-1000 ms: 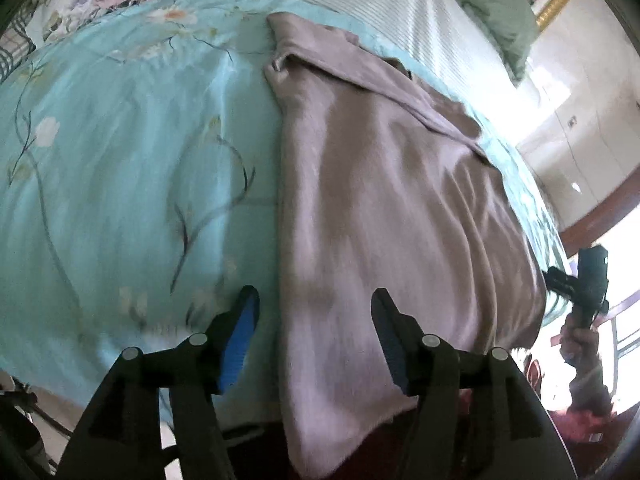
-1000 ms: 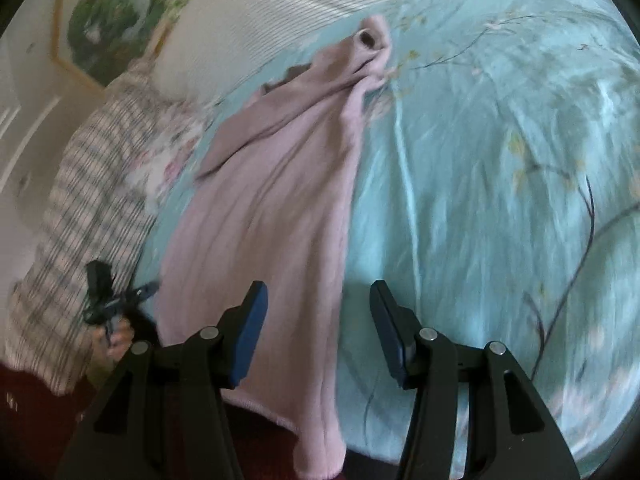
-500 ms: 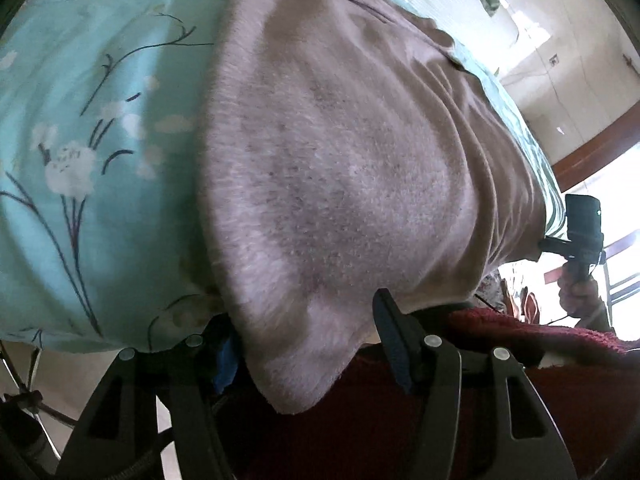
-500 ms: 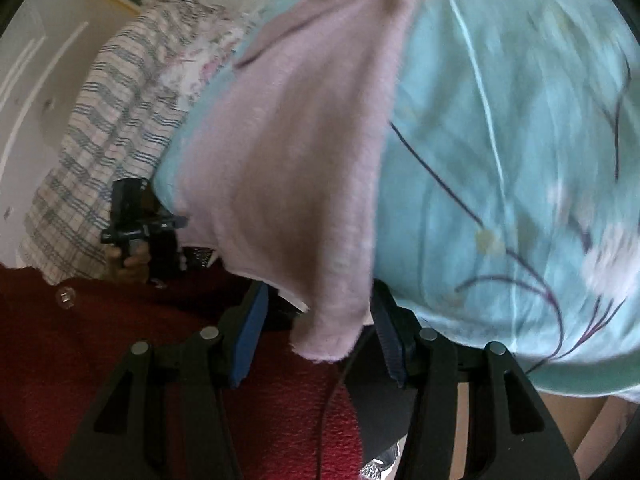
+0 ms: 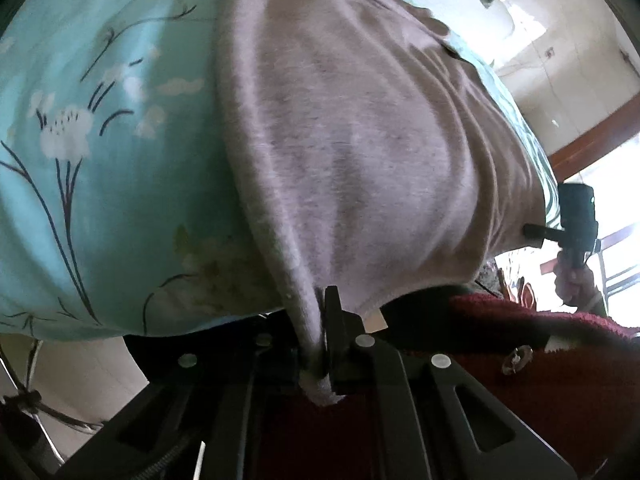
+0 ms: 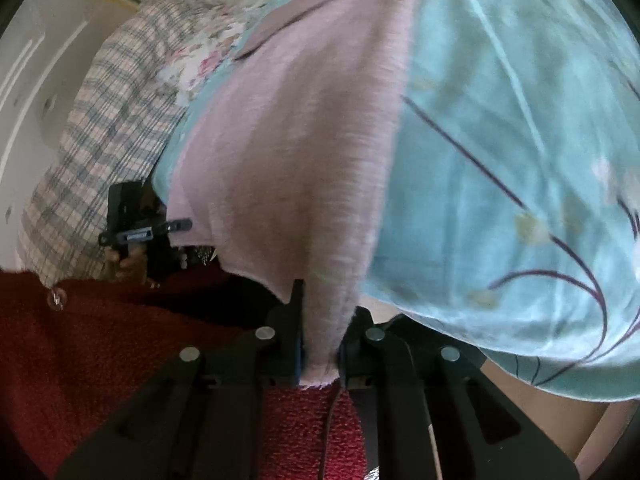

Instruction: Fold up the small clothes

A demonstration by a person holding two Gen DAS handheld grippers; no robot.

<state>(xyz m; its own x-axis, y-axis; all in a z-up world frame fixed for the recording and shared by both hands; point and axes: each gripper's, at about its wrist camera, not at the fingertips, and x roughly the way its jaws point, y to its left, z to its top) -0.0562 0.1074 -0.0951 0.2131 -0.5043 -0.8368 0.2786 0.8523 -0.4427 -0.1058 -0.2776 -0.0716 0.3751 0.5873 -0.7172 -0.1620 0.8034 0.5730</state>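
Pinching a hem corner each, both grippers sit right at the near edge of the bed. The left gripper [image 5: 320, 340] has its black jaws clamped tight on the bunched corner of the mauve fuzzy knit garment [image 5: 360, 140], with a little tuft of fabric poking out below the fingers. The right gripper [image 6: 320, 336] does the same on the other bottom corner of that garment [image 6: 300, 140], jaws squeezed onto a gathered fold of it.

From those two pinch points the garment runs away up the bed, lying flat-ish with a few soft ripples on the turquoise bedspread with a floral branch print [image 5: 100, 140]. Its bottom hem hangs just over the bed's edge between the grippers.

Each camera catches the opposite hand gripping its black handle off to the side, held low beside the mattress. Under both grippers there's dark red fuzzy fabric [image 6: 100, 340]. A plaid checked cloth [image 6: 100, 120] lies past the garment's far side in the right view.
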